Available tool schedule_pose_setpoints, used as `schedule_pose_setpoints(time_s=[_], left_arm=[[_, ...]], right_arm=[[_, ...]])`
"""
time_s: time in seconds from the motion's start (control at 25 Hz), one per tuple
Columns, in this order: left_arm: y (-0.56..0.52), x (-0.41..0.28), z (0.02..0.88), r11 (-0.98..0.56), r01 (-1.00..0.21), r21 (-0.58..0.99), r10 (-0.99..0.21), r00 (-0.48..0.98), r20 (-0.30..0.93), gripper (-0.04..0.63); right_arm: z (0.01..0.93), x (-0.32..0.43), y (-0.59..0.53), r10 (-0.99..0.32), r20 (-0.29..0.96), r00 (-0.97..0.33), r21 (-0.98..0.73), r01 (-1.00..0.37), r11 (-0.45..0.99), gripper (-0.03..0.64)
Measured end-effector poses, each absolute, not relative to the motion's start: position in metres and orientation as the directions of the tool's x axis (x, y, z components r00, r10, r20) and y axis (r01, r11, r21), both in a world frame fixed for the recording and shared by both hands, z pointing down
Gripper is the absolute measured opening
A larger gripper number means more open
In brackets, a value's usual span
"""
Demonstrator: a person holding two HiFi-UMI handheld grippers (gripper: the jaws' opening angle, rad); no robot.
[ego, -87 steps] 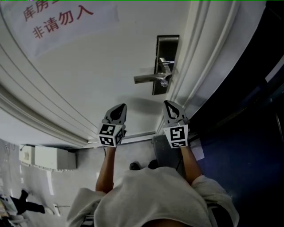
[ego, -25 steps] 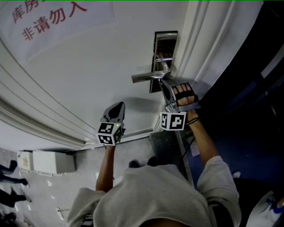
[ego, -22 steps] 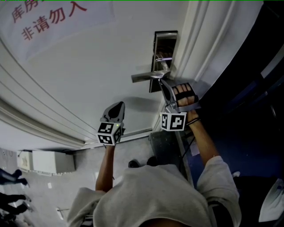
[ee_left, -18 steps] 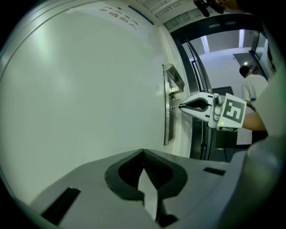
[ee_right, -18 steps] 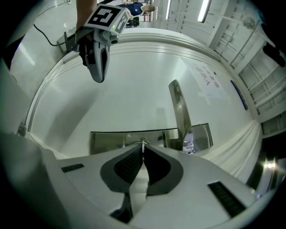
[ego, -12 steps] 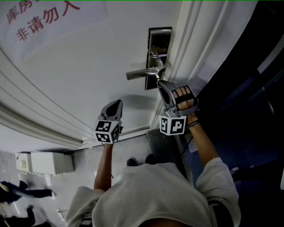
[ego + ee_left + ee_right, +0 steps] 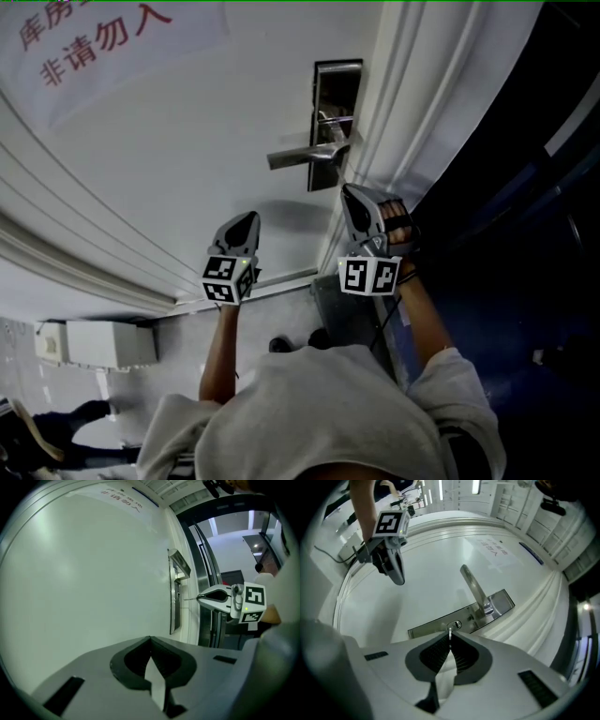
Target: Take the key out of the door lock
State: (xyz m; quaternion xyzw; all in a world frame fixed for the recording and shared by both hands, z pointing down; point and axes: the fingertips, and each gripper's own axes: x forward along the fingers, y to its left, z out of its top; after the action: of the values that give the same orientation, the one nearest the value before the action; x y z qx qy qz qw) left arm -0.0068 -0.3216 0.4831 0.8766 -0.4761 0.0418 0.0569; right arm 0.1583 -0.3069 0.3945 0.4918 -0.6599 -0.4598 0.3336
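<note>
Both grippers face the white door [image 7: 187, 141]. Right gripper [image 7: 450, 638] pinches the thin key [image 7: 450, 632] tight, near the lock plate [image 7: 433, 629]. Left gripper [image 7: 150, 640] jaws are pressed together, holding nothing.

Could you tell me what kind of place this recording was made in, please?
Probably a storeroom entrance inside a workplace: a white door with a metal lever handle and lock plate, and a red-lettered no-entry notice stuck on it.
</note>
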Motion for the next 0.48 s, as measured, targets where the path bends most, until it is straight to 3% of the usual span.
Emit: schedule_pose_setpoints(time_s=[0.24,0.48], left_arm=[[-0.321,-0.013,0.481,-0.528,-0.847,0.057,-0.839,0.531,0.123,0.016],[-0.32,-0.018,0.481,-0.516,-0.855,0.06,-0.847,0.519,0.119,0.017]], right_arm=[[0.401,0.167,-0.304,-0.95,0.008,-0.313,0.746,-0.63,0.214,0.029],[0.418,0.183,-0.301,-0.936,0.013,-0.352,0.336,-0.88,0.336,0.029]])
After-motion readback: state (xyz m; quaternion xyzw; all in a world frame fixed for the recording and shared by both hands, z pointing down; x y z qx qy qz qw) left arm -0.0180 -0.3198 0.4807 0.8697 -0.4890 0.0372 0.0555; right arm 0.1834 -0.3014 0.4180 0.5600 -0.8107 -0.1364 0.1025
